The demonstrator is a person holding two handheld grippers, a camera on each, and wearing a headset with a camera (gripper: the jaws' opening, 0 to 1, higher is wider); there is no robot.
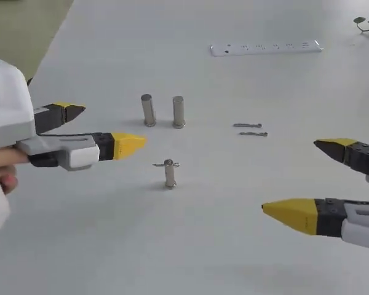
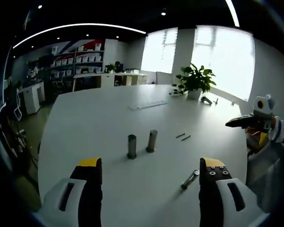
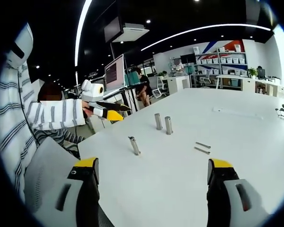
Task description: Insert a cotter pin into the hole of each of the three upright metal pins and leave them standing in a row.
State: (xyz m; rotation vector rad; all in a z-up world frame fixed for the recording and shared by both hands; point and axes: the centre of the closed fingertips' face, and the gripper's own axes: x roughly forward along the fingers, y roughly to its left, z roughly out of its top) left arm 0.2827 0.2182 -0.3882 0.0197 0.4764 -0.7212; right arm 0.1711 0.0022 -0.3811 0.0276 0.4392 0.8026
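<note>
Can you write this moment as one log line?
left gripper: open | right gripper: open | front pin: holds cotter pin | back pins: bare | loose cotter pins: on table

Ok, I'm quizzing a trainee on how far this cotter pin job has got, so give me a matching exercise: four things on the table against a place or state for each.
Things
1. front metal pin
2. back-left metal pin
3. loose cotter pins
4. power strip

Place or state
A. lying flat, off to the right
B. flat, farthest from the person
C. upright, nothing through it
D. upright, cotter pin through it

Pairs: 1-D, 2-C, 3-A, 4-B.
</note>
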